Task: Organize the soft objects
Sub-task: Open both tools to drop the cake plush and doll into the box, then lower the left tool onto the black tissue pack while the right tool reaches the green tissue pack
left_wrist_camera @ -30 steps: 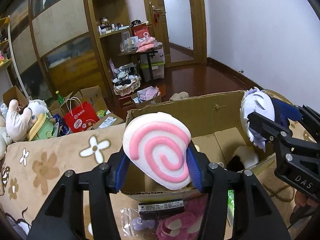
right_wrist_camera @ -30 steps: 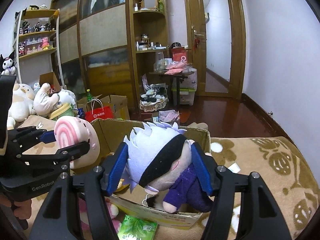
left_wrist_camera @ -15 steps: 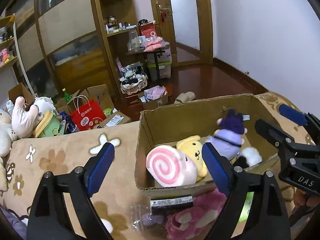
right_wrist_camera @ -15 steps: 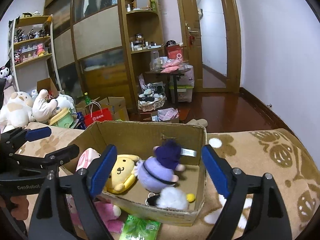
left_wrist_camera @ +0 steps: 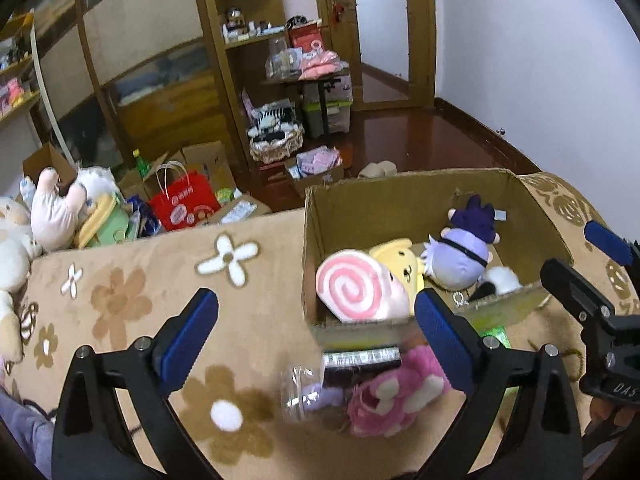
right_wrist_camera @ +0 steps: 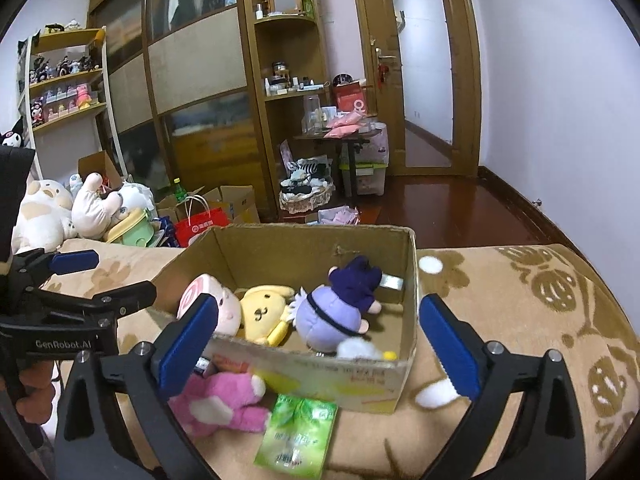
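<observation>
- The left gripper (left_wrist_camera: 316,334) has its two blue pads spread wide apart. It holds nothing.
- The right gripper (right_wrist_camera: 318,336) is spread wide too, and nothing is between its pads.
- A cardboard box (right_wrist_camera: 276,246) sits on a soft brown blanket (left_wrist_camera: 132,280) with flower shapes on it.
- Inside the box, at its left end, lies a pink swirl plush (left_wrist_camera: 356,290). It leans on the left wall of the box.
- Right beside it, touching it, is a yellow plush (right_wrist_camera: 264,312) with a little face.
- Next to the yellow one is a round purple doll (right_wrist_camera: 332,312) with a dark band across its head. It lies on its side, nearer the right end of the box.
- A small white fluffy ball (right_wrist_camera: 358,348) sits by the front wall of the box, just beside the purple doll.
- Outside the box, against its front wall, lies a pink bear plush (right_wrist_camera: 220,404) on the blanket.
- A green packet (right_wrist_camera: 298,436) lies flat on the blanket, just beside the pink bear and in front of the box.
- A small clear bag (left_wrist_camera: 304,394) lies left of the pink bear, but it looks blurry.
- Big white plush toys (right_wrist_camera: 48,208) are piled far off to the left, and a red bag (left_wrist_camera: 184,204) stands on the floor behind the blanket.
</observation>
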`<state>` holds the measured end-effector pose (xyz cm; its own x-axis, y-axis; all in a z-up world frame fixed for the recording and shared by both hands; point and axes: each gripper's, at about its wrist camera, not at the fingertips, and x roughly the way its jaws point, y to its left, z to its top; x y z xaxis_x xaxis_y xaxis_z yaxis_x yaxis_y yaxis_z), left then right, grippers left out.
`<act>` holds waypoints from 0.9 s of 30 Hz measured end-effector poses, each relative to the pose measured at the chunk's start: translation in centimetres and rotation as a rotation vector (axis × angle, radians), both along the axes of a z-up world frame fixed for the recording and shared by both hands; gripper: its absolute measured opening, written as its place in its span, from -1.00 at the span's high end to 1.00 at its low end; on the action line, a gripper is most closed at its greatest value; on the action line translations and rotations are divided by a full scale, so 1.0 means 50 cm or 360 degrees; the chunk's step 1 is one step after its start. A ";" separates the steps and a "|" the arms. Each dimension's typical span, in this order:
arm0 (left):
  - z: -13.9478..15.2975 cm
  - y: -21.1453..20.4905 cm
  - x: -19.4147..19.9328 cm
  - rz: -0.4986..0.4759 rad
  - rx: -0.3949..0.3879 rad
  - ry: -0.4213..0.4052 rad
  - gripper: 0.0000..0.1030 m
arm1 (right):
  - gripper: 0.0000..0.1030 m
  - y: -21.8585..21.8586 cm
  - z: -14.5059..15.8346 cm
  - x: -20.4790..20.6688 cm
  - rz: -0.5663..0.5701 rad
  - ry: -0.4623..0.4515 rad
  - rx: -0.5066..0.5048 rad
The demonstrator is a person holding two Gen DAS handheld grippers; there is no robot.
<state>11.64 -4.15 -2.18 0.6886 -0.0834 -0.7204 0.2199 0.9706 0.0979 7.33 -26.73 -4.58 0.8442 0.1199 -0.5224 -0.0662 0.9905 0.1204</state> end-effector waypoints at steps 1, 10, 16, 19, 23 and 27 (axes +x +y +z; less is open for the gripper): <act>0.000 0.004 -0.003 0.0004 -0.0004 0.0016 -0.90 | -1.00 0.004 -0.001 -0.008 0.0003 0.0008 -0.0005; -0.008 0.031 -0.036 0.0036 -0.0011 0.0154 -0.90 | -1.00 0.019 -0.010 -0.054 0.0024 0.0070 -0.0050; -0.016 0.043 -0.059 0.0026 -0.0012 0.0208 -0.90 | -1.00 0.018 -0.029 -0.072 0.0000 0.0146 -0.0040; -0.018 0.046 -0.057 0.0039 -0.0018 0.0223 -0.90 | -1.00 0.022 -0.035 -0.077 -0.0013 0.0151 -0.0068; -0.027 0.047 -0.050 0.0038 -0.0040 0.0256 -0.90 | -1.00 0.027 -0.049 -0.077 -0.0012 0.0176 -0.0073; -0.042 0.048 -0.036 0.0032 -0.0051 0.0302 -0.90 | -1.00 0.033 -0.066 -0.071 -0.0005 0.0209 -0.0091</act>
<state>9.86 -1.77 -4.29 0.5424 -0.0959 -0.8346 0.2119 0.9770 0.0255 3.80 -25.08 -7.90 0.7683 0.0841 -0.6345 -0.0501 0.9962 0.0713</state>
